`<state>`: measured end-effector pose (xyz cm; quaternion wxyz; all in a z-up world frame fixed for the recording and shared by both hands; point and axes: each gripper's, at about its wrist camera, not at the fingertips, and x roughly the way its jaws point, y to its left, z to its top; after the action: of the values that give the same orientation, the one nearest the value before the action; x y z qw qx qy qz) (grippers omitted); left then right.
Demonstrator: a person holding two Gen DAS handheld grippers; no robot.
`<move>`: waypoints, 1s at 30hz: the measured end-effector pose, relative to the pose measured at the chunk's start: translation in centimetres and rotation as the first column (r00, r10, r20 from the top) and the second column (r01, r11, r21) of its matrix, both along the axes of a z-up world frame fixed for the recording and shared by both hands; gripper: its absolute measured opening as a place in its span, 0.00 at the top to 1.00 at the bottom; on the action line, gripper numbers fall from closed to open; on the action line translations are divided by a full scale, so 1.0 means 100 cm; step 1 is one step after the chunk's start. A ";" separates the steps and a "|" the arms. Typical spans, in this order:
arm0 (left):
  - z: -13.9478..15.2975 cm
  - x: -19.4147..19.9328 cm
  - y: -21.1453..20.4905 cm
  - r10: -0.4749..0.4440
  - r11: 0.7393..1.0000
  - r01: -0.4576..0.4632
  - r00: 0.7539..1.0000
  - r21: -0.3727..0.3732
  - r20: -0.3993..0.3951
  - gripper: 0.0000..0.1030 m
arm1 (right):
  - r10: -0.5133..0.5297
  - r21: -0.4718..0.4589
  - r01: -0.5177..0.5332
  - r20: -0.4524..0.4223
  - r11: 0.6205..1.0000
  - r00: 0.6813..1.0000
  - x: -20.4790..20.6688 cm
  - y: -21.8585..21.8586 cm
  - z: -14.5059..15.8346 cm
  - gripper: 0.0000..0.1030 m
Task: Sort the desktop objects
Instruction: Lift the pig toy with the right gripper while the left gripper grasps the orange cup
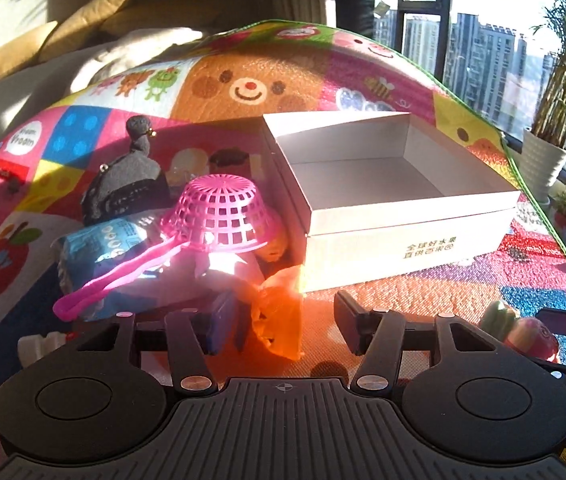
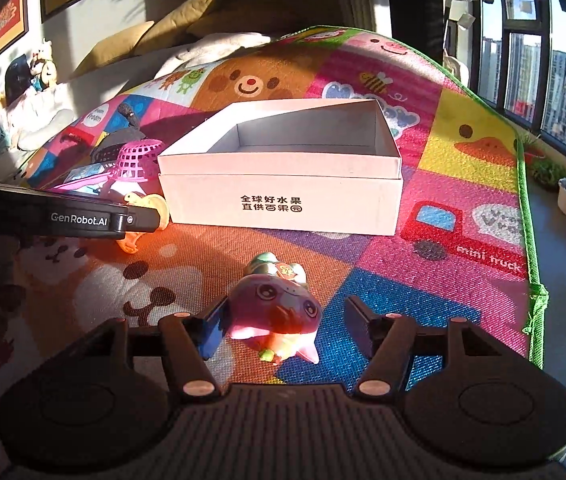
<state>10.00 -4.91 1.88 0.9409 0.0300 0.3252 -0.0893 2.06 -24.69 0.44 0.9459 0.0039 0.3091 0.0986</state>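
Observation:
An open white box (image 1: 367,184) stands on a colourful play mat; it also shows in the right wrist view (image 2: 283,196). My left gripper (image 1: 283,320) is open, with an orange toy (image 1: 279,312) lying between its fingers. Beyond it lie a pink plastic basket (image 1: 223,212), a blue packet (image 1: 99,252) and a black plush toy (image 1: 127,184). My right gripper (image 2: 283,328) is open around a pink cartoon figure toy (image 2: 277,308) lying on the mat. That toy shows at the right edge of the left wrist view (image 1: 523,332).
The play mat (image 2: 463,184) ends at a green edge on the right. Potted plants (image 1: 551,136) and a window stand beyond it. Cushions and soft toys (image 2: 39,80) lie at the back left. A small white object (image 1: 43,346) lies by my left finger.

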 end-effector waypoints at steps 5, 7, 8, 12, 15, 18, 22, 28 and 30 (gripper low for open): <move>-0.002 0.000 -0.004 0.004 0.999 -0.005 1.000 0.049 0.030 0.70 | -0.005 0.012 0.005 0.012 1.000 1.000 0.001 -0.001 0.001 0.32; -0.001 -0.002 0.000 -0.015 0.999 0.014 1.000 0.050 0.022 0.74 | -0.011 0.011 0.011 0.014 1.000 1.000 0.000 -0.001 0.001 0.29; 0.000 -0.004 0.004 -0.028 0.999 0.027 0.999 0.043 0.016 0.80 | -0.015 0.010 0.015 0.015 1.000 1.000 0.000 -0.001 0.001 0.28; 0.005 -0.028 0.022 -0.093 0.994 0.093 0.996 0.049 0.002 0.83 | -0.016 -0.014 0.017 0.022 1.000 1.000 -0.002 0.003 0.002 0.24; 0.004 -0.044 0.038 -0.099 0.991 0.100 0.995 0.084 -0.017 0.78 | 0.001 -0.053 0.001 0.028 0.999 1.000 -0.004 0.010 0.002 0.21; -0.002 -0.046 0.054 -0.007 0.990 0.009 1.000 0.141 -0.019 0.50 | 0.014 -0.078 -0.013 0.020 0.997 1.000 -0.003 0.017 0.001 0.20; 0.002 -0.038 0.074 0.121 0.983 -0.121 0.993 0.137 0.010 0.24 | 0.016 -0.102 -0.017 -0.011 0.995 1.000 0.000 0.017 0.000 0.19; 0.018 -0.041 0.086 0.168 0.981 -0.164 0.986 -0.103 0.025 0.00 | -0.074 -0.153 0.072 -0.003 0.986 0.997 -0.001 0.002 -0.001 0.16; 0.015 -0.037 0.076 0.134 0.977 -0.131 0.991 -0.170 0.006 0.00 | -0.095 -0.089 0.093 -0.021 0.992 0.995 0.002 -0.005 -0.002 0.16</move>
<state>6.26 2.71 3.42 0.9468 -0.0711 0.3094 -0.0533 2.27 -25.20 0.27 0.9447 -0.0220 0.3247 0.0403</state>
